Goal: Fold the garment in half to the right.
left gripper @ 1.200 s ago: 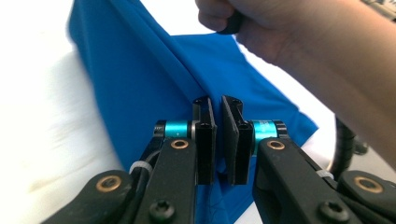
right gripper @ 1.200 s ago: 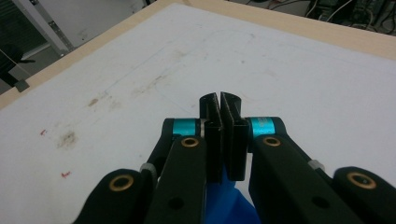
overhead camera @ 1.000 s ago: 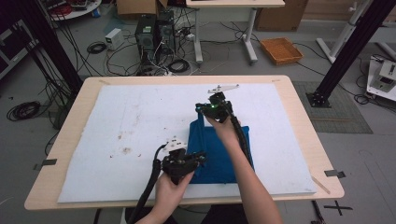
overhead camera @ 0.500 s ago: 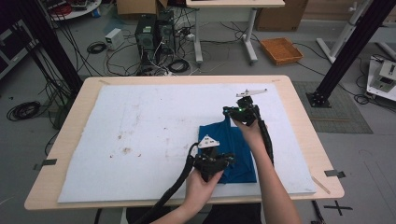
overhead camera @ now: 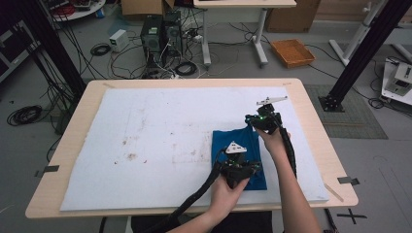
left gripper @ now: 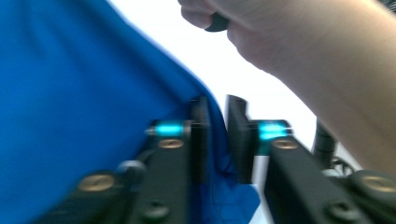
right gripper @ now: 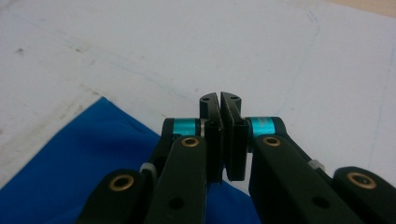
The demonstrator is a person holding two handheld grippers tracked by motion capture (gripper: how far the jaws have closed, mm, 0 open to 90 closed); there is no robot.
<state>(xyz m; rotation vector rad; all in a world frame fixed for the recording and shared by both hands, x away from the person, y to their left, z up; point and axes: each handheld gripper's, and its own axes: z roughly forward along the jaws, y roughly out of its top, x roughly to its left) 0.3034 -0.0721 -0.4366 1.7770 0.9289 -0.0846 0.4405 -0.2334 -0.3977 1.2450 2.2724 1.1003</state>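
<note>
Both hands had carried the blue cloth [overhead camera: 238,155] across the white mat [overhead camera: 145,141] toward its right edge over the last second, and it now lay folded narrow near the front right corner.

From the high view, the left gripper [overhead camera: 241,171] sat low on the cloth's front part and the right gripper [overhead camera: 261,121] at its far right corner. The person's hands hid the cloth's right edge there, so I could not tell how even the fold was.

Looking along the left gripper [left gripper: 218,135], its jaws had just been opening: a fold of cloth [left gripper: 70,102] lay between them with a gap showing, no longer pinched. Blur smeared everything, and the other hand [left gripper: 299,51] blocked the top right.

Along the right gripper [right gripper: 219,140], the jaws stood closed tight on the cloth [right gripper: 84,158] corner, though the pinched fabric itself was hidden behind the arms.

To finish well, I judged the left should lift straight off without dragging the fold, the right letting go only once the corner lay flat.
</note>
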